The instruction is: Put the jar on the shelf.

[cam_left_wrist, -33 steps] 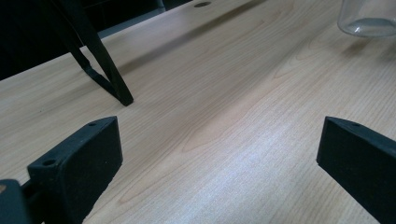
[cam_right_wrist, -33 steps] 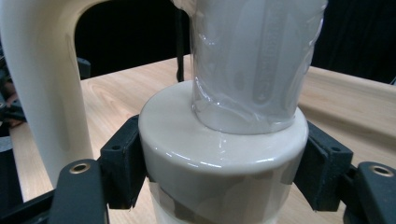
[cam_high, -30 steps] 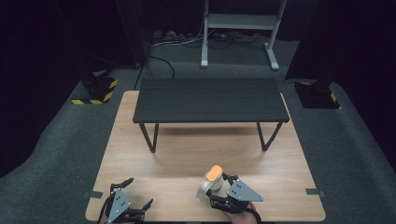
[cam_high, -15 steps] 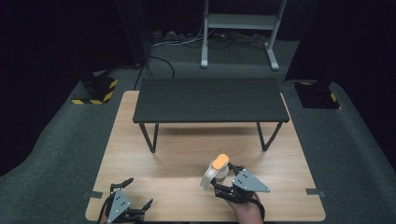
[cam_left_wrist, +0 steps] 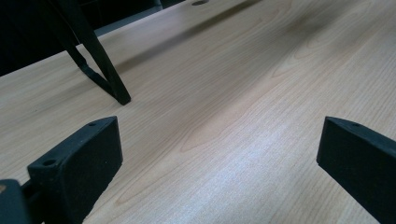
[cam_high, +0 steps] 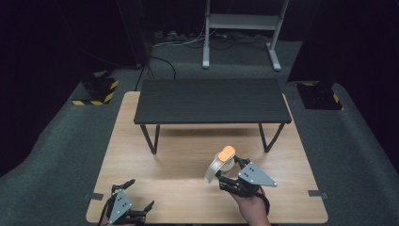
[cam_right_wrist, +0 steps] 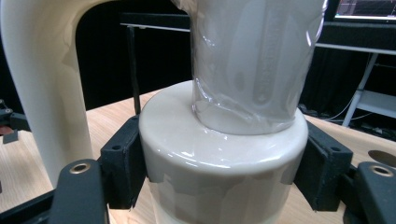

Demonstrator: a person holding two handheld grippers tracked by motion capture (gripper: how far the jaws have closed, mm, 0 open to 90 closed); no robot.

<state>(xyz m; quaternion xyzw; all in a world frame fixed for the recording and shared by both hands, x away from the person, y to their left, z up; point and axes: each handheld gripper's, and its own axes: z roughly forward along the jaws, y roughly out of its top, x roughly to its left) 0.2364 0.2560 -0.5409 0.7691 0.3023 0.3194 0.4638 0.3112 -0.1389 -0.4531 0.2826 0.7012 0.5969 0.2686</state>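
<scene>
We have the cream jug with its orange lid pinched at the base by our right gripper, above the desk before the black shelf. Placing it remains; our left gripper rests spread and empty.

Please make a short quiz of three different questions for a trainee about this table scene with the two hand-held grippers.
1. True or false: the right gripper is shut on the cream plastic jug with an orange lid.
2. Which thing stands at the far side of the light wooden table? A) a small black bench-like table B) a red box C) a metal bowl
3. Fill in: the jaws of the left gripper stand ____ with nothing between them.

Key: 1 true; 2 A; 3 open.
</scene>
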